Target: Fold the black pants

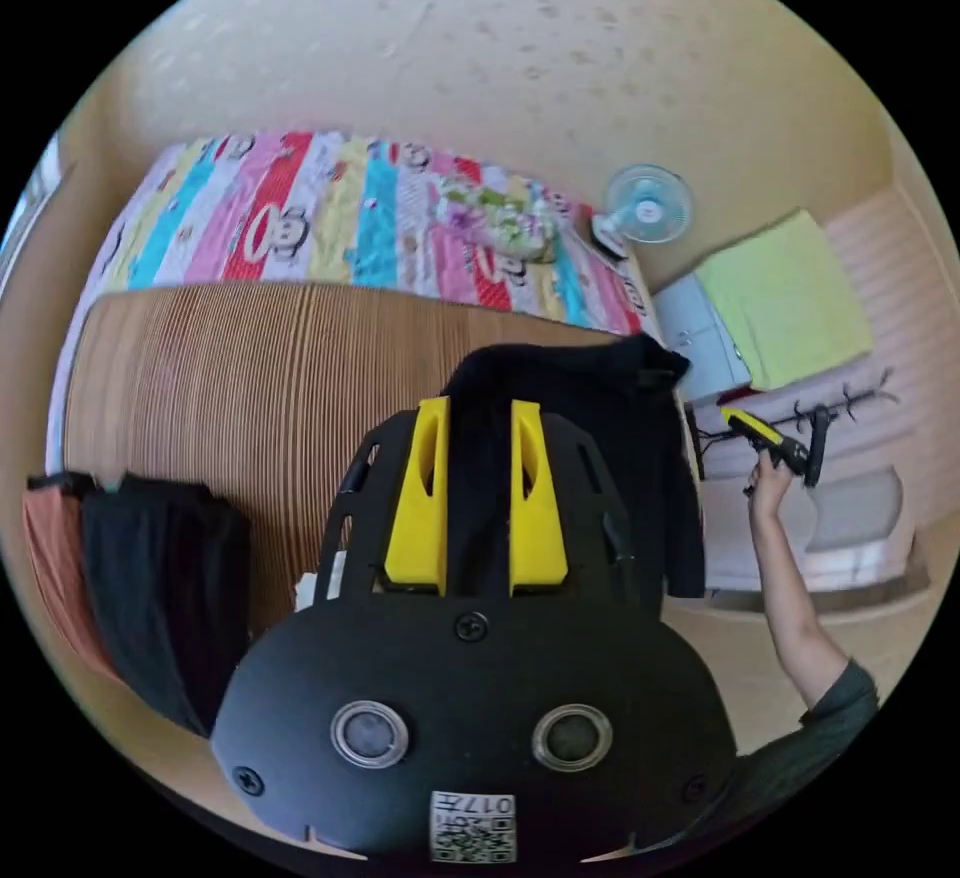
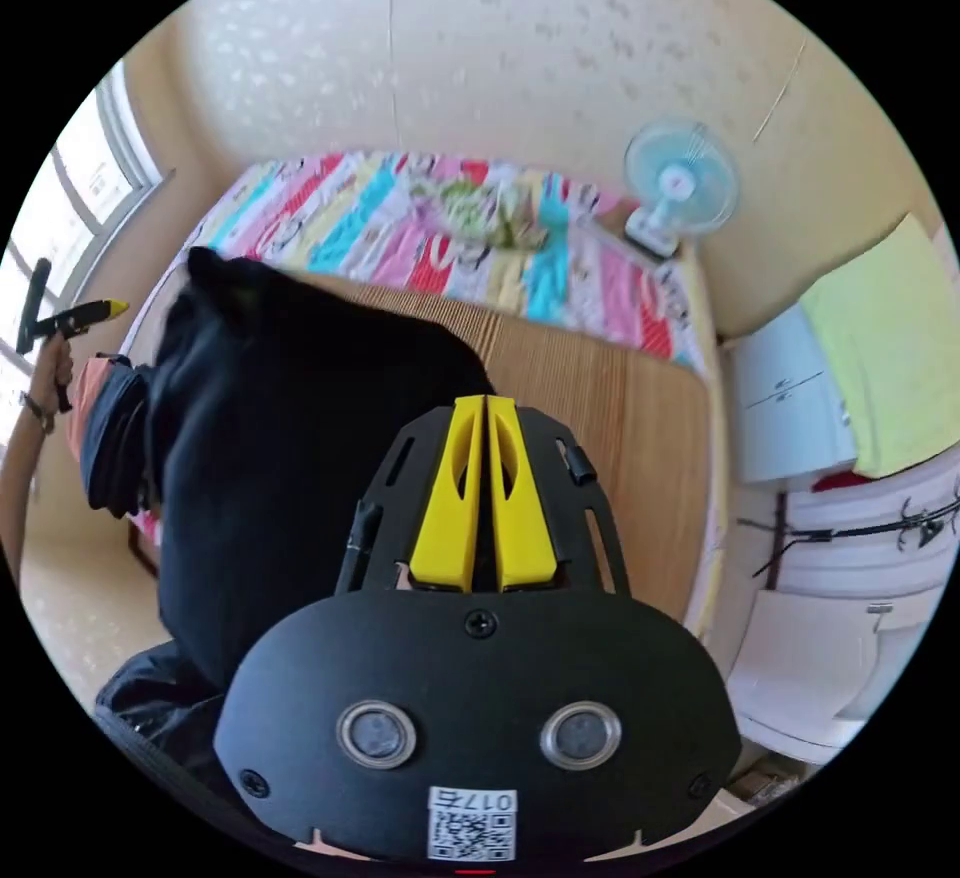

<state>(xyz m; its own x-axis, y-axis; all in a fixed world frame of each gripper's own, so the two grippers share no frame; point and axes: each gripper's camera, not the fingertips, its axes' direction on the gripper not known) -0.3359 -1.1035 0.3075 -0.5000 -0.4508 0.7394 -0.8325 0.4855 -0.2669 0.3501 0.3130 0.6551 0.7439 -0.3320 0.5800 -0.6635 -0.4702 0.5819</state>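
Observation:
The black pants [image 1: 600, 438] sit in a bunched heap at the near right part of the bamboo mat [image 1: 250, 388], one part hanging past its side. My left gripper [image 1: 480, 408] is open just in front of them, and black cloth shows through the gap between its yellow jaws. In the right gripper view the pants [image 2: 290, 438] loom large on the left. My right gripper [image 2: 485, 403] is shut, jaws touching, with its tips beside the cloth's edge and nothing seen between them. A hand holds each gripper far out to its side: the right gripper [image 1: 745, 418] and the left gripper [image 2: 115, 308].
Folded dark and orange clothes [image 1: 150, 578] hang over the mat's left end. A striped colourful sheet [image 1: 330, 208] with a floral bundle [image 1: 500, 218] lies beyond the mat. A fan [image 1: 648, 206] and a white cabinet under a green cloth [image 1: 790, 298] stand at right.

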